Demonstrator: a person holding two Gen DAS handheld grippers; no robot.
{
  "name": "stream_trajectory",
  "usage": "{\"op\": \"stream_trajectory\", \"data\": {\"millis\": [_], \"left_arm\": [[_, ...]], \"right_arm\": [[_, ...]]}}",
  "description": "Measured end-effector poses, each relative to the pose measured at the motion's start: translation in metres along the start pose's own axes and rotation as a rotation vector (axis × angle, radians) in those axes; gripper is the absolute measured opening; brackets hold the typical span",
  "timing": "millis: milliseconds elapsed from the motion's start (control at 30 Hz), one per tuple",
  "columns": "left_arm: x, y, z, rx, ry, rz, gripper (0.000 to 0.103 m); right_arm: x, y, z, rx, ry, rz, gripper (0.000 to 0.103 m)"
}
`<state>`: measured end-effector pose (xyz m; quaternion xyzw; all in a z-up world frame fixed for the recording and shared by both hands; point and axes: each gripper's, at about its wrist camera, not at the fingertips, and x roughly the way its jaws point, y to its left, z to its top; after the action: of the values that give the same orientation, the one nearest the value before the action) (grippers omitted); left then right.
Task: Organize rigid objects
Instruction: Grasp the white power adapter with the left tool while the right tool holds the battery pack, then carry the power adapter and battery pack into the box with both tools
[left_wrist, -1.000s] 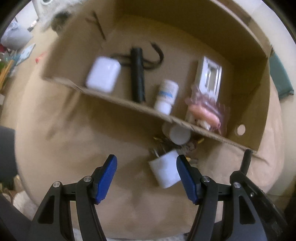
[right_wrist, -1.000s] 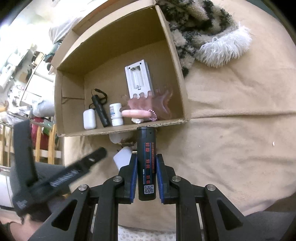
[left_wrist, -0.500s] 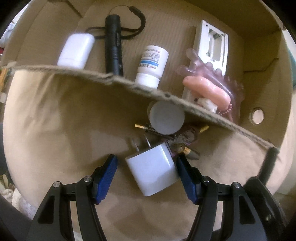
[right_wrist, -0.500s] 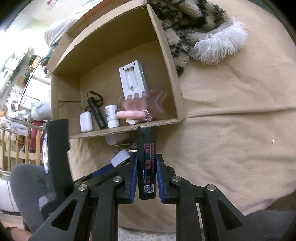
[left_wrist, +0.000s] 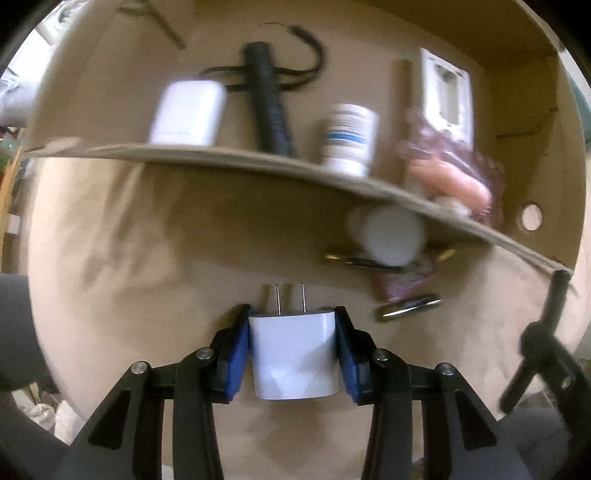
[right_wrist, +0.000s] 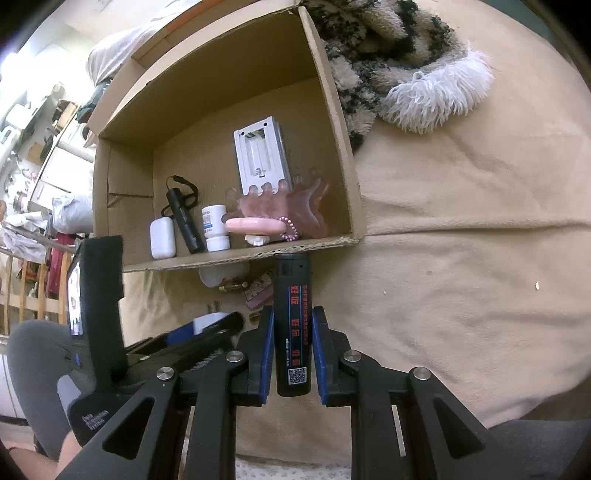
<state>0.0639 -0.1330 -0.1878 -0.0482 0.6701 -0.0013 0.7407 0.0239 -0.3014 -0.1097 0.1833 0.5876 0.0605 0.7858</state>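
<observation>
My left gripper (left_wrist: 292, 314) points down at the tan blanket, and its jaws are closing on a white plug charger (left_wrist: 295, 354). The blue pads touch both of its sides, and its prongs point toward the cardboard box (left_wrist: 258, 155). My right gripper (right_wrist: 293, 321) is shut on a black cylinder with red print (right_wrist: 293, 295), held just before the box's near wall (right_wrist: 240, 254). In the box lie a white case (right_wrist: 162, 238), a black flashlight (right_wrist: 184, 221), a white bottle (right_wrist: 216, 227), a white plastic frame (right_wrist: 262, 155) and pink items (right_wrist: 280, 210).
A white round lid (left_wrist: 388, 236), brass bits, a purple piece (left_wrist: 402, 284) and a metal piece (left_wrist: 410, 308) lie on the blanket by the box wall. A shaggy throw (right_wrist: 406, 74) lies to the box's right. A person's grey-clad leg (right_wrist: 33, 369) is at lower left.
The left gripper came down over the white charger and its jaws closed in on its sides. The charger now lies straight between the pads. The right gripper kept still.
</observation>
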Motion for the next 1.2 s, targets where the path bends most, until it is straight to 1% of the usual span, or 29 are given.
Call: {"op": "stream_trajectory", "data": {"millis": [267, 400, 500, 533, 567, 667, 733, 800, 833, 900, 933, 967, 1100, 1200], "left_arm": [[-0.007, 0.048, 0.005, -0.018, -0.021, 0.058, 0.039], [-0.015, 0.073, 0.010, -0.043, -0.037, 0.063, 0.038], [-0.034, 0.084, 0.004, -0.043, -0.071, 0.051, 0.038], [-0.036, 0.099, -0.003, -0.037, -0.085, 0.044, 0.038], [-0.050, 0.106, -0.012, -0.031, -0.100, 0.038, 0.038], [-0.083, 0.118, -0.009, -0.005, -0.167, 0.019, 0.038], [-0.103, 0.123, -0.011, 0.017, -0.214, 0.009, 0.038], [-0.128, 0.134, -0.009, 0.027, -0.259, -0.008, 0.038], [-0.137, 0.127, -0.011, 0.029, -0.273, -0.010, 0.038], [-0.154, 0.135, -0.008, 0.031, -0.313, -0.016, 0.038], [-0.154, 0.114, -0.006, 0.032, -0.324, -0.014, 0.038], [-0.159, 0.108, 0.000, 0.033, -0.337, -0.015, 0.038], [-0.169, 0.101, 0.011, 0.021, -0.387, -0.019, 0.038], [-0.176, 0.096, 0.023, 0.018, -0.413, -0.031, 0.038]], "right_arm": [[0.003, 0.006, -0.003, -0.027, 0.009, -0.008, 0.020], [0.005, 0.010, -0.006, -0.046, 0.017, -0.008, 0.020], [0.003, 0.014, -0.008, -0.057, 0.016, 0.004, 0.020], [0.001, 0.014, -0.010, -0.061, 0.014, 0.009, 0.020], [-0.001, 0.015, -0.012, -0.063, 0.012, 0.019, 0.020], [-0.009, 0.019, -0.018, -0.074, -0.002, 0.046, 0.020], [-0.019, 0.024, -0.021, -0.096, -0.036, 0.069, 0.020], [-0.029, 0.029, -0.024, -0.124, -0.071, 0.067, 0.020], [-0.036, 0.031, -0.024, -0.136, -0.098, 0.074, 0.020], [-0.049, 0.033, -0.025, -0.148, -0.149, 0.093, 0.020], [-0.056, 0.034, -0.024, -0.152, -0.176, 0.103, 0.020], [-0.061, 0.036, -0.020, -0.156, -0.202, 0.111, 0.020], [-0.082, 0.039, -0.005, -0.166, -0.280, 0.123, 0.020], [-0.093, 0.041, 0.009, -0.175, -0.314, 0.131, 0.020]]}}
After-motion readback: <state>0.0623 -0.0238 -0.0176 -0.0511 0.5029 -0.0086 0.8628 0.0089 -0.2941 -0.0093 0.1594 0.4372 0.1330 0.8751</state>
